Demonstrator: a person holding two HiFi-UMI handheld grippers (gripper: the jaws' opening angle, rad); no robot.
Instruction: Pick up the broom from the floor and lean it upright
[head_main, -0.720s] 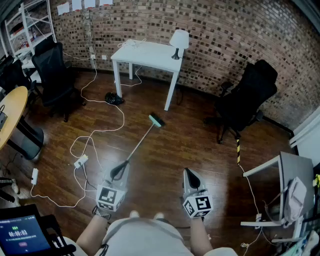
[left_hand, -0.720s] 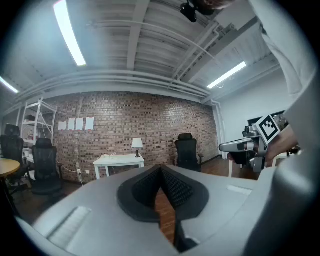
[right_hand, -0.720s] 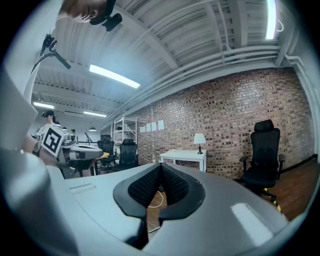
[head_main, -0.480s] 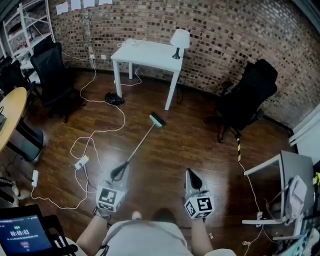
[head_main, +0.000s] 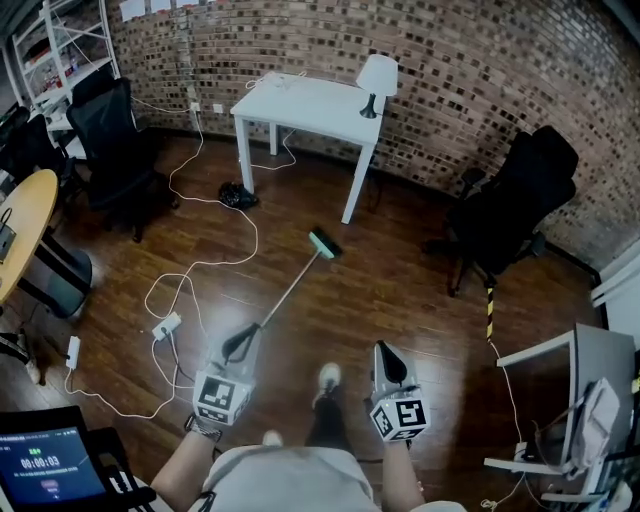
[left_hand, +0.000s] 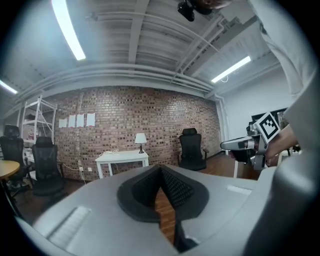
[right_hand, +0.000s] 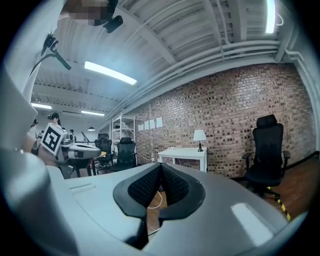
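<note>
At far left we see a black office chair (head_main: 108, 135) and, nearer to us, a white power strip (head_main: 166, 326) with its cables looping over the wooden floor (head_main: 400, 290). The left gripper (head_main: 239, 346) is held about level above the boards, jaws together with nothing between them. The broom (head_main: 295, 283) lies flat on the floor (not yet leaned up). Its green head (head_main: 323, 243) is near a leg of the white surface (head_main: 300, 100), and its handle runs back toward the left gripper's tip. A table lamp (head_main: 377, 76) stands on that surface. The right gripper (head_main: 388, 363), apart from the broom, is likewise closed and empty. A second office chair (head_main: 515, 200) stands at right.
</note>
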